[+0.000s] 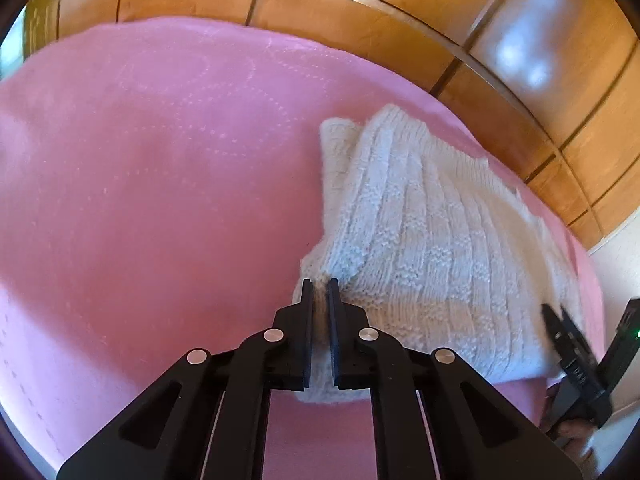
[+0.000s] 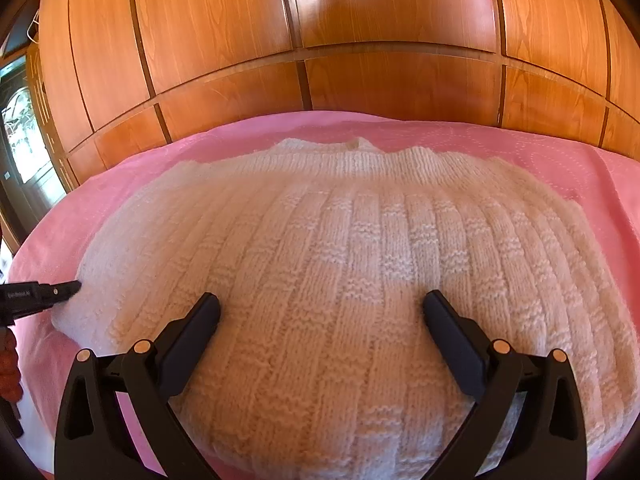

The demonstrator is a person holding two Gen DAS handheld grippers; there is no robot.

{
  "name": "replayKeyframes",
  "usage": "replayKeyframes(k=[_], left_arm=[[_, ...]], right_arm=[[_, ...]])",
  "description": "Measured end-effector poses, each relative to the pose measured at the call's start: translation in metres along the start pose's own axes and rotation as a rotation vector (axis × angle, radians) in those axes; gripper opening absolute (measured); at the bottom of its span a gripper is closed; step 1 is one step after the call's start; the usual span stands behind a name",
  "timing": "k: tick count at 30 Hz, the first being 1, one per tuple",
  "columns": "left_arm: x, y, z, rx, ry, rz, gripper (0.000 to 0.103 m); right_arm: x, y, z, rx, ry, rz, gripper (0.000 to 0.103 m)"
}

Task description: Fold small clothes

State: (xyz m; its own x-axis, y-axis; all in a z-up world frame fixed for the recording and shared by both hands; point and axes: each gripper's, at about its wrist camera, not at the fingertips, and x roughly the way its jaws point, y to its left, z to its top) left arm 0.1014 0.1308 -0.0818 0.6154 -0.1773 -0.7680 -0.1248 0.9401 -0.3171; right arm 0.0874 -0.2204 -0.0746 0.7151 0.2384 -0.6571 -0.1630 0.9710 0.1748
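Observation:
A white cable-knit sweater (image 2: pixel 340 260) lies flat on the pink bedcover (image 2: pixel 560 152), neck towards the far side. My left gripper (image 1: pixel 319 286) is shut on the sweater (image 1: pixel 420 240) at its left edge, with a pinch of knit between the pads and the edge lifted a little. From the right wrist view the left gripper (image 2: pixel 66 290) shows as a black tip touching that same edge. My right gripper (image 2: pixel 322 304) hovers wide open over the sweater's near middle, nothing between its fingers. The right gripper (image 1: pixel 560 320) also shows at the sweater's far right in the left wrist view.
A wooden wardrobe (image 2: pixel 320 20) with panelled doors stands just behind the bed. Bare pink bedcover (image 1: pixel 140 180) stretches to the left of the sweater. A hand (image 2: pixel 8 360) shows at the left rim, and a glazed door (image 2: pixel 20 140) beyond it.

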Motion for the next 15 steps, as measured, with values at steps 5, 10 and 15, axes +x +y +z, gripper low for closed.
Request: replayKeyframes(k=[5,10,15], left_arm=[[-0.020,-0.016,0.012,0.036,-0.056,0.081,0.047],[-0.041,-0.041,0.012,0.122,-0.132,0.049,0.047],[-0.040,-0.079,0.003,0.241,-0.114,-0.055,0.047]], right_arm=[[-0.022,-0.014,0.022,0.023,0.061,0.048,0.100],[-0.067,-0.089,0.038,0.232,-0.042,0.019,0.100],[-0.061,-0.175,0.021,0.447,0.031,-0.015,0.092]])
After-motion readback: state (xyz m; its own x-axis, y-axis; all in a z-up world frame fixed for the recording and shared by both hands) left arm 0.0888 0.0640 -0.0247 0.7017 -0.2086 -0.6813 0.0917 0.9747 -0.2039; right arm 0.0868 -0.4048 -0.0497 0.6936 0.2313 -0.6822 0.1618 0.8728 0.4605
